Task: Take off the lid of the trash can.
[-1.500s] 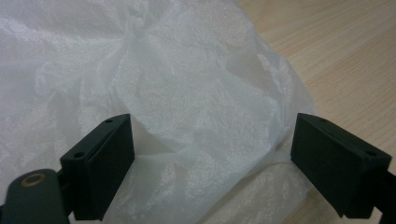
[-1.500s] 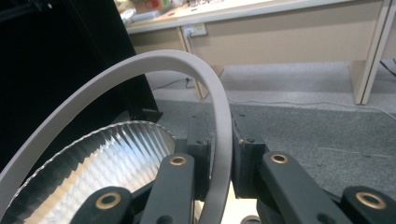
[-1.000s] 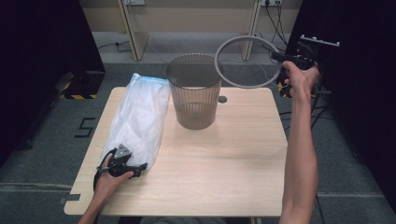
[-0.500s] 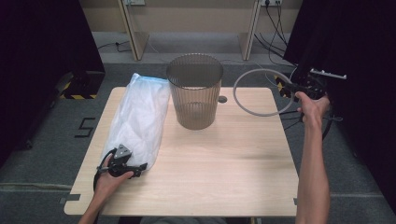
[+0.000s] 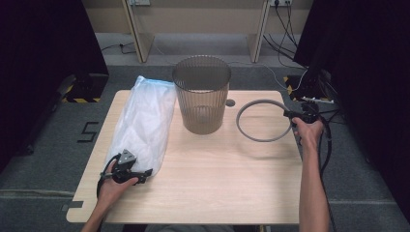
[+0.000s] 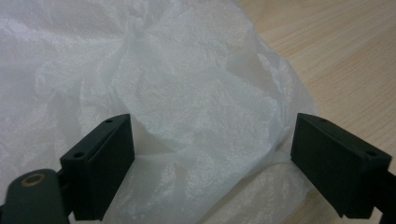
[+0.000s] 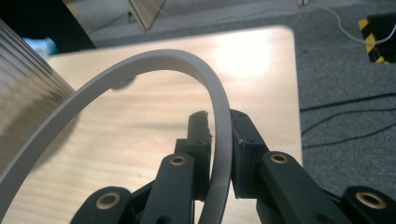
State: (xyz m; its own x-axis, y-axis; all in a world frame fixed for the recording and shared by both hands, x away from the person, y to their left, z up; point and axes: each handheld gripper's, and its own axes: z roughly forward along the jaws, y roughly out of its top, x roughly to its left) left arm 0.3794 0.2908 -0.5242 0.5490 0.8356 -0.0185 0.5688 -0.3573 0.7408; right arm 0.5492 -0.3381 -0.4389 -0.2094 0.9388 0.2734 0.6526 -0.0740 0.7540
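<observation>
A grey ribbed waste bin (image 5: pixel 201 93) stands upright at the back middle of the wooden table (image 5: pixel 208 188). A crumpled white plastic bag (image 5: pixel 144 121) lies along the table's left side. My left gripper (image 5: pixel 133 175) rests at the bag's near end, open, with bag plastic (image 6: pixel 201 116) bunched between its wide-apart jaws. A grey ring (image 5: pixel 263 120) hangs low over the table's right side, right of the bin. My right gripper (image 5: pixel 296 115) is shut on the ring's right rim; the right gripper view shows the ring (image 7: pixel 154 63) pinched between both pads (image 7: pixel 198 135).
A small round grey disc (image 5: pixel 230 102) sits on the table just right of the bin. Cables and a striped block (image 5: pixel 295 82) lie on the floor beyond the table's right corner. Wooden furniture legs stand behind the table.
My right hand has carried the ring down and forward, from head height behind the table's right corner to just above the tabletop. The left gripper and bag stayed put.
</observation>
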